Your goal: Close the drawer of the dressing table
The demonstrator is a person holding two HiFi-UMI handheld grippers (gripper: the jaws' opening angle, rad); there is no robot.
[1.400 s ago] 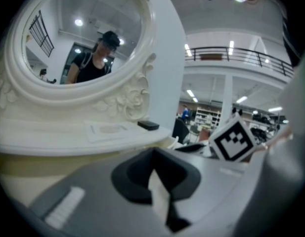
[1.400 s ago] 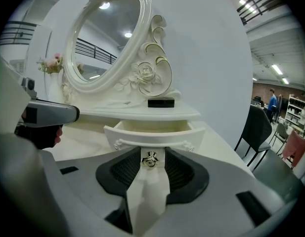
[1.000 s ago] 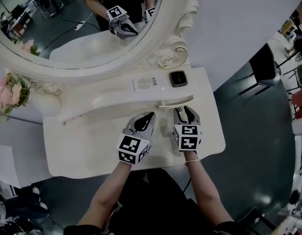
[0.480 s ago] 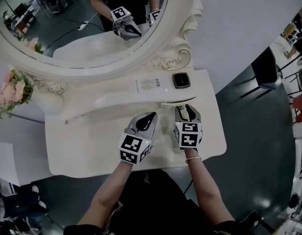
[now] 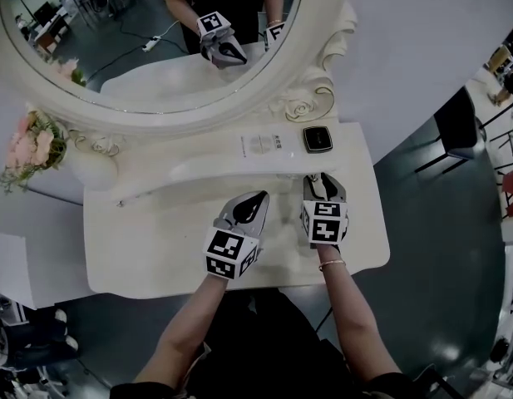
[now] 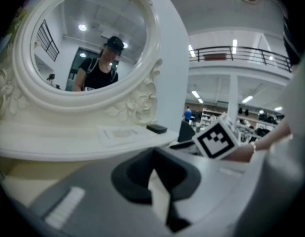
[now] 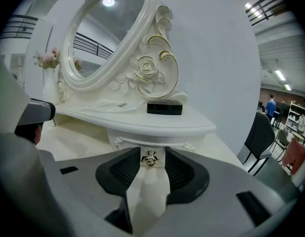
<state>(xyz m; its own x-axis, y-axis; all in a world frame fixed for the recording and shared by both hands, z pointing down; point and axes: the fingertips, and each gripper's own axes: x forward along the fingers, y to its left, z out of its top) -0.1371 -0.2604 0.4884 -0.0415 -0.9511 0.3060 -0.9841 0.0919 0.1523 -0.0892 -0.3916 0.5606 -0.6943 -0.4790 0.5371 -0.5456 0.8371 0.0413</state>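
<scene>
The white dressing table carries a raised shelf below an oval mirror. A small drawer sits under the shelf's right end, its front level with the shelf edge. My right gripper is at that front, its jaws closed round the gold drawer knob. From the head view the drawer itself is hidden under the shelf. My left gripper hovers over the tabletop just left of the right one, shut and holding nothing.
A black box and a printed card lie on the shelf. Pink flowers stand at the table's left. A black chair is on the floor to the right. The table's front edge is close to the person.
The drawer front, which stuck out from under the shelf a second ago, has slid in. My right gripper moved forward with it. The left gripper barely shifted.
</scene>
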